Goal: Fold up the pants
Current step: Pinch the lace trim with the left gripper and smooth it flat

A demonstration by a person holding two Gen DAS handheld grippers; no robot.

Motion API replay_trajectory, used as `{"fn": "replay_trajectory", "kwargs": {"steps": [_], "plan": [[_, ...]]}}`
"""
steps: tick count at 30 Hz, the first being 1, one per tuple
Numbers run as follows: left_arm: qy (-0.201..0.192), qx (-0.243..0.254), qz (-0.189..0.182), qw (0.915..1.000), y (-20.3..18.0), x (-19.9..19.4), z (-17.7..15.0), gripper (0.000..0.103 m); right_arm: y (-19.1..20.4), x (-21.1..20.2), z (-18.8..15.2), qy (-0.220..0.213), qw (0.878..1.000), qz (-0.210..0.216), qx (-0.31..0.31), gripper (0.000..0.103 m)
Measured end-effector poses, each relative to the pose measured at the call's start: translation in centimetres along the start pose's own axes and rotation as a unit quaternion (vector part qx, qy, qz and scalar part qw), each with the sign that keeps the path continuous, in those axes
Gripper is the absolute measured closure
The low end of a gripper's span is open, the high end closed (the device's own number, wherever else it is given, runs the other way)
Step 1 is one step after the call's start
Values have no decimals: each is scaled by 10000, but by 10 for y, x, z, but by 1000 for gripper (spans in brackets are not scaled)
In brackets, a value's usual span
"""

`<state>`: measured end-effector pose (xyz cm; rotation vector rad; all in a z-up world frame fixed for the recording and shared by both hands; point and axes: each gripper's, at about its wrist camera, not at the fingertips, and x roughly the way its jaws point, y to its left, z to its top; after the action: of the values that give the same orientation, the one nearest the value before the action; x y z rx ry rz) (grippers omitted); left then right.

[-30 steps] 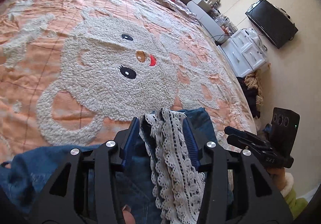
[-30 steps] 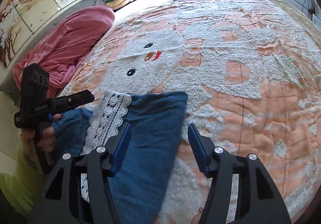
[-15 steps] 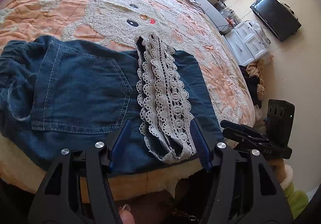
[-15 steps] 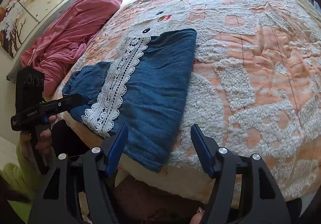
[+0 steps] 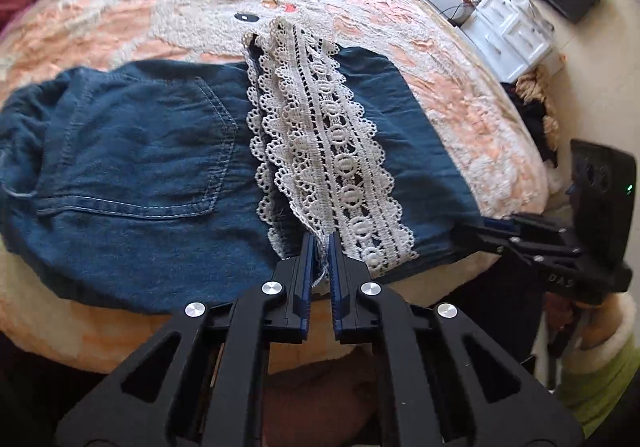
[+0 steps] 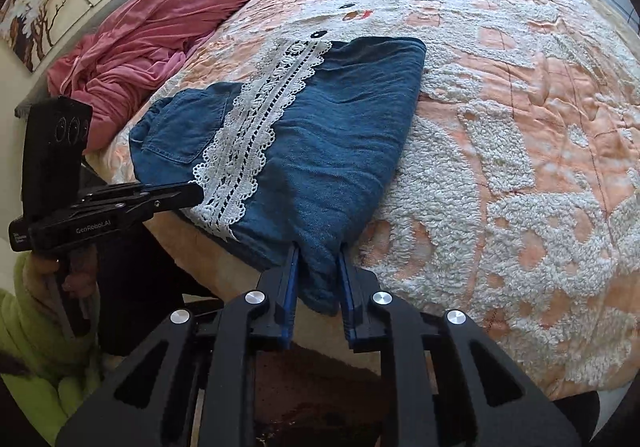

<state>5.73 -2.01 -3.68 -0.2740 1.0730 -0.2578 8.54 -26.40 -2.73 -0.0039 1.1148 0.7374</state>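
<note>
We're working on a bed w/ a peach quilt (image 6: 520,95); the denim pants (image 6: 320,135) lie folded near its front edge, at about 11 o'clock from the right gripper and 12 o'clock from the left one. A pink blanket (image 6: 168,19) is heaped well apart, toward 10 o'clock in the right view.

Pants look soft, limp, medium weight: denim won't slip much but sags wherever it's unsupported, so we'd lift both near corners together. The lace trim (image 5: 324,135) running across the folded leg is openwork and prob. snags or stretches; better to grip denim beneath it than lace alone.

Right gripper (image 6: 318,279) has just been closing and now pinches a bunched wad of denim at the near hem. Left gripper (image 5: 319,259), also just closing, is pressed nearly together on the near end of the lace, thin cloth between the jaws.
</note>
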Motion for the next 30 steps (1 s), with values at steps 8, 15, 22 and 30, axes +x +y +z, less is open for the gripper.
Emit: {"fn": "replay_trajectory", "kwargs": {"steps": [8,15,22,30], "plan": [[-4,84,237,9997,7,9,-7,99,-3,10,-7,183,9995,-244,-22,78],[-200,197,359,9990,-1,-2,-8,92,9,-24,3,-307,9965,-664,-406,59],[-445,246,544,9972,1,-21,-7,74,28,-22,13,-419,9945,-652,-701,50],[-694,199,817,9940,14,-44,-9,65,70,9,24,-163,9921,-524,-1131,48]]}}
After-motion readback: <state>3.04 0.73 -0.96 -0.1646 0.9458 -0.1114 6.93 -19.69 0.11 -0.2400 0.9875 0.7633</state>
